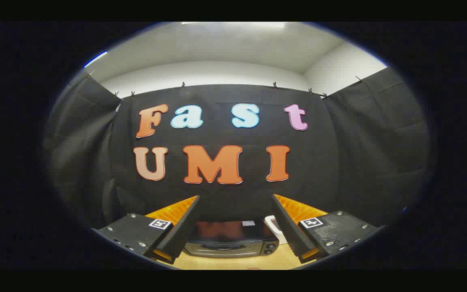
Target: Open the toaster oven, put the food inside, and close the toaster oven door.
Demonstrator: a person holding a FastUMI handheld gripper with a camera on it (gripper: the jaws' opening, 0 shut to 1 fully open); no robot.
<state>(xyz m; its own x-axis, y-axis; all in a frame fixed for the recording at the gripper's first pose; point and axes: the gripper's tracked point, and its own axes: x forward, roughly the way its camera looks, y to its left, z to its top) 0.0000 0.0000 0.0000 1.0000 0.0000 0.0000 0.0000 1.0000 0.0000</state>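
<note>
Low between the fingers and well beyond them sits the toaster oven, its door shut, the handle running across the front and two knobs at its right end. It rests on the desk, backed against the booth's black cloth wall. A small pale object lies just beside its right side, half hidden by a finger; I cannot tell whether that is the food. The hand-held gripper is spread wide, holding nothing, raised and aimed more at the wall than at the oven. The step in hand looks like the first one, opening the door. To do it well, tip the fingers down, come in square to the handle, and pull down and outward along the door's hinge arc.
</note>
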